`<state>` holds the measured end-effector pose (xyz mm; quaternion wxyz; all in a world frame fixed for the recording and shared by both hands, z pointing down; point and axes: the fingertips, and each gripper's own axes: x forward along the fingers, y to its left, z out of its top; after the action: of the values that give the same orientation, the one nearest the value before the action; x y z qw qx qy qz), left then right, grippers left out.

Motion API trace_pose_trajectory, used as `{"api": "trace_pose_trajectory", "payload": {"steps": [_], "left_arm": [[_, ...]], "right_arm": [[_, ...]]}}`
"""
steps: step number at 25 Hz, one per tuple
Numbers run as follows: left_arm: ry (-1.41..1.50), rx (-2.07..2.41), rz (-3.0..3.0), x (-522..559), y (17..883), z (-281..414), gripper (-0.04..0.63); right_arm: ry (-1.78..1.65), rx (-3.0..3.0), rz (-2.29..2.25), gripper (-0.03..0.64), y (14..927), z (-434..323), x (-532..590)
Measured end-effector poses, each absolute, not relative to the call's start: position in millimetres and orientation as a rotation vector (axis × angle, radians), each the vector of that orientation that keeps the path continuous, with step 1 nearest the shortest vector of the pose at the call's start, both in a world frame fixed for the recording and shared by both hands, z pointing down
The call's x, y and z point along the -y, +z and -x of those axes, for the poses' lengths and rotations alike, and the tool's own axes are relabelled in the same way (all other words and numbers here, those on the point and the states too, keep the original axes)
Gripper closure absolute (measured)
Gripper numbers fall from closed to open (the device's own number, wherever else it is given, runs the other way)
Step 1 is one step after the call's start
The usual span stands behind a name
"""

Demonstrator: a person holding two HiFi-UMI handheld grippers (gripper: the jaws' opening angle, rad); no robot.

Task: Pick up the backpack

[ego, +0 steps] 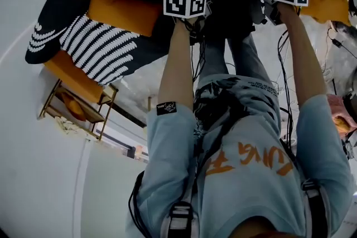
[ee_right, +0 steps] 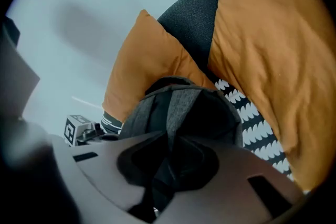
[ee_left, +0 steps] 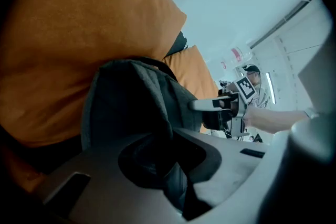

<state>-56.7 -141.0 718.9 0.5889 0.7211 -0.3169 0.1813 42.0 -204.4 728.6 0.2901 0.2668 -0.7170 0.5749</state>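
Your left hand-held gripper (ee_left: 170, 176) is clenched on a fold of the dark grey backpack (ee_left: 136, 105), which sits wedged among the orange pillows (ee_left: 79, 34). Further right, your right hand-held gripper (ee_right: 163, 176) is clamped on the backpack's grey fabric too, just beside a black-and-white patterned cushion (ee_right: 254, 131).

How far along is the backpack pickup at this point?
Done: the reach. In hand: the left hand-held gripper and the right hand-held gripper are each shut on fabric of the grey backpack. Left: the lift; the backpack looks nestled between the orange cushions, not yet raised.
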Motion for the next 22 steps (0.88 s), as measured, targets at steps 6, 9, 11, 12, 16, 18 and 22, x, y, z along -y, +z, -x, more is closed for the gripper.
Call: {"api": "trace_pose_trajectory", "payload": {"steps": [6,9,11,12,16,18,22], "left_arm": [[0.452,0.8,-1.663,137,715,56,0.551],[0.446,0.855,-1.652,132,704,58,0.552],[0.442,0.891,-1.647,132,701,55,0.552],[0.437,0.907,-1.644,133,700,51,0.552],[0.391,0.945,-1.647,129,686,41,0.552],[0.366,0.952,-1.65,121,674,42,0.552],[0.324,1.0,-1.661,112,650,36,0.552]], "right_arm": [[1.548,1.936,-0.677,0.568,717,-36,196],[1.453,1.964,-0.65,0.569,708,-33,190],[1.431,1.992,-0.642,0.569,702,-34,190],[1.432,2.006,-0.641,0.569,701,-36,191],[1.443,2.036,-0.617,0.569,693,-43,183],[1.439,2.05,-0.59,0.569,684,-43,173],[1.391,2.108,-0.55,0.569,663,-50,162]]}}
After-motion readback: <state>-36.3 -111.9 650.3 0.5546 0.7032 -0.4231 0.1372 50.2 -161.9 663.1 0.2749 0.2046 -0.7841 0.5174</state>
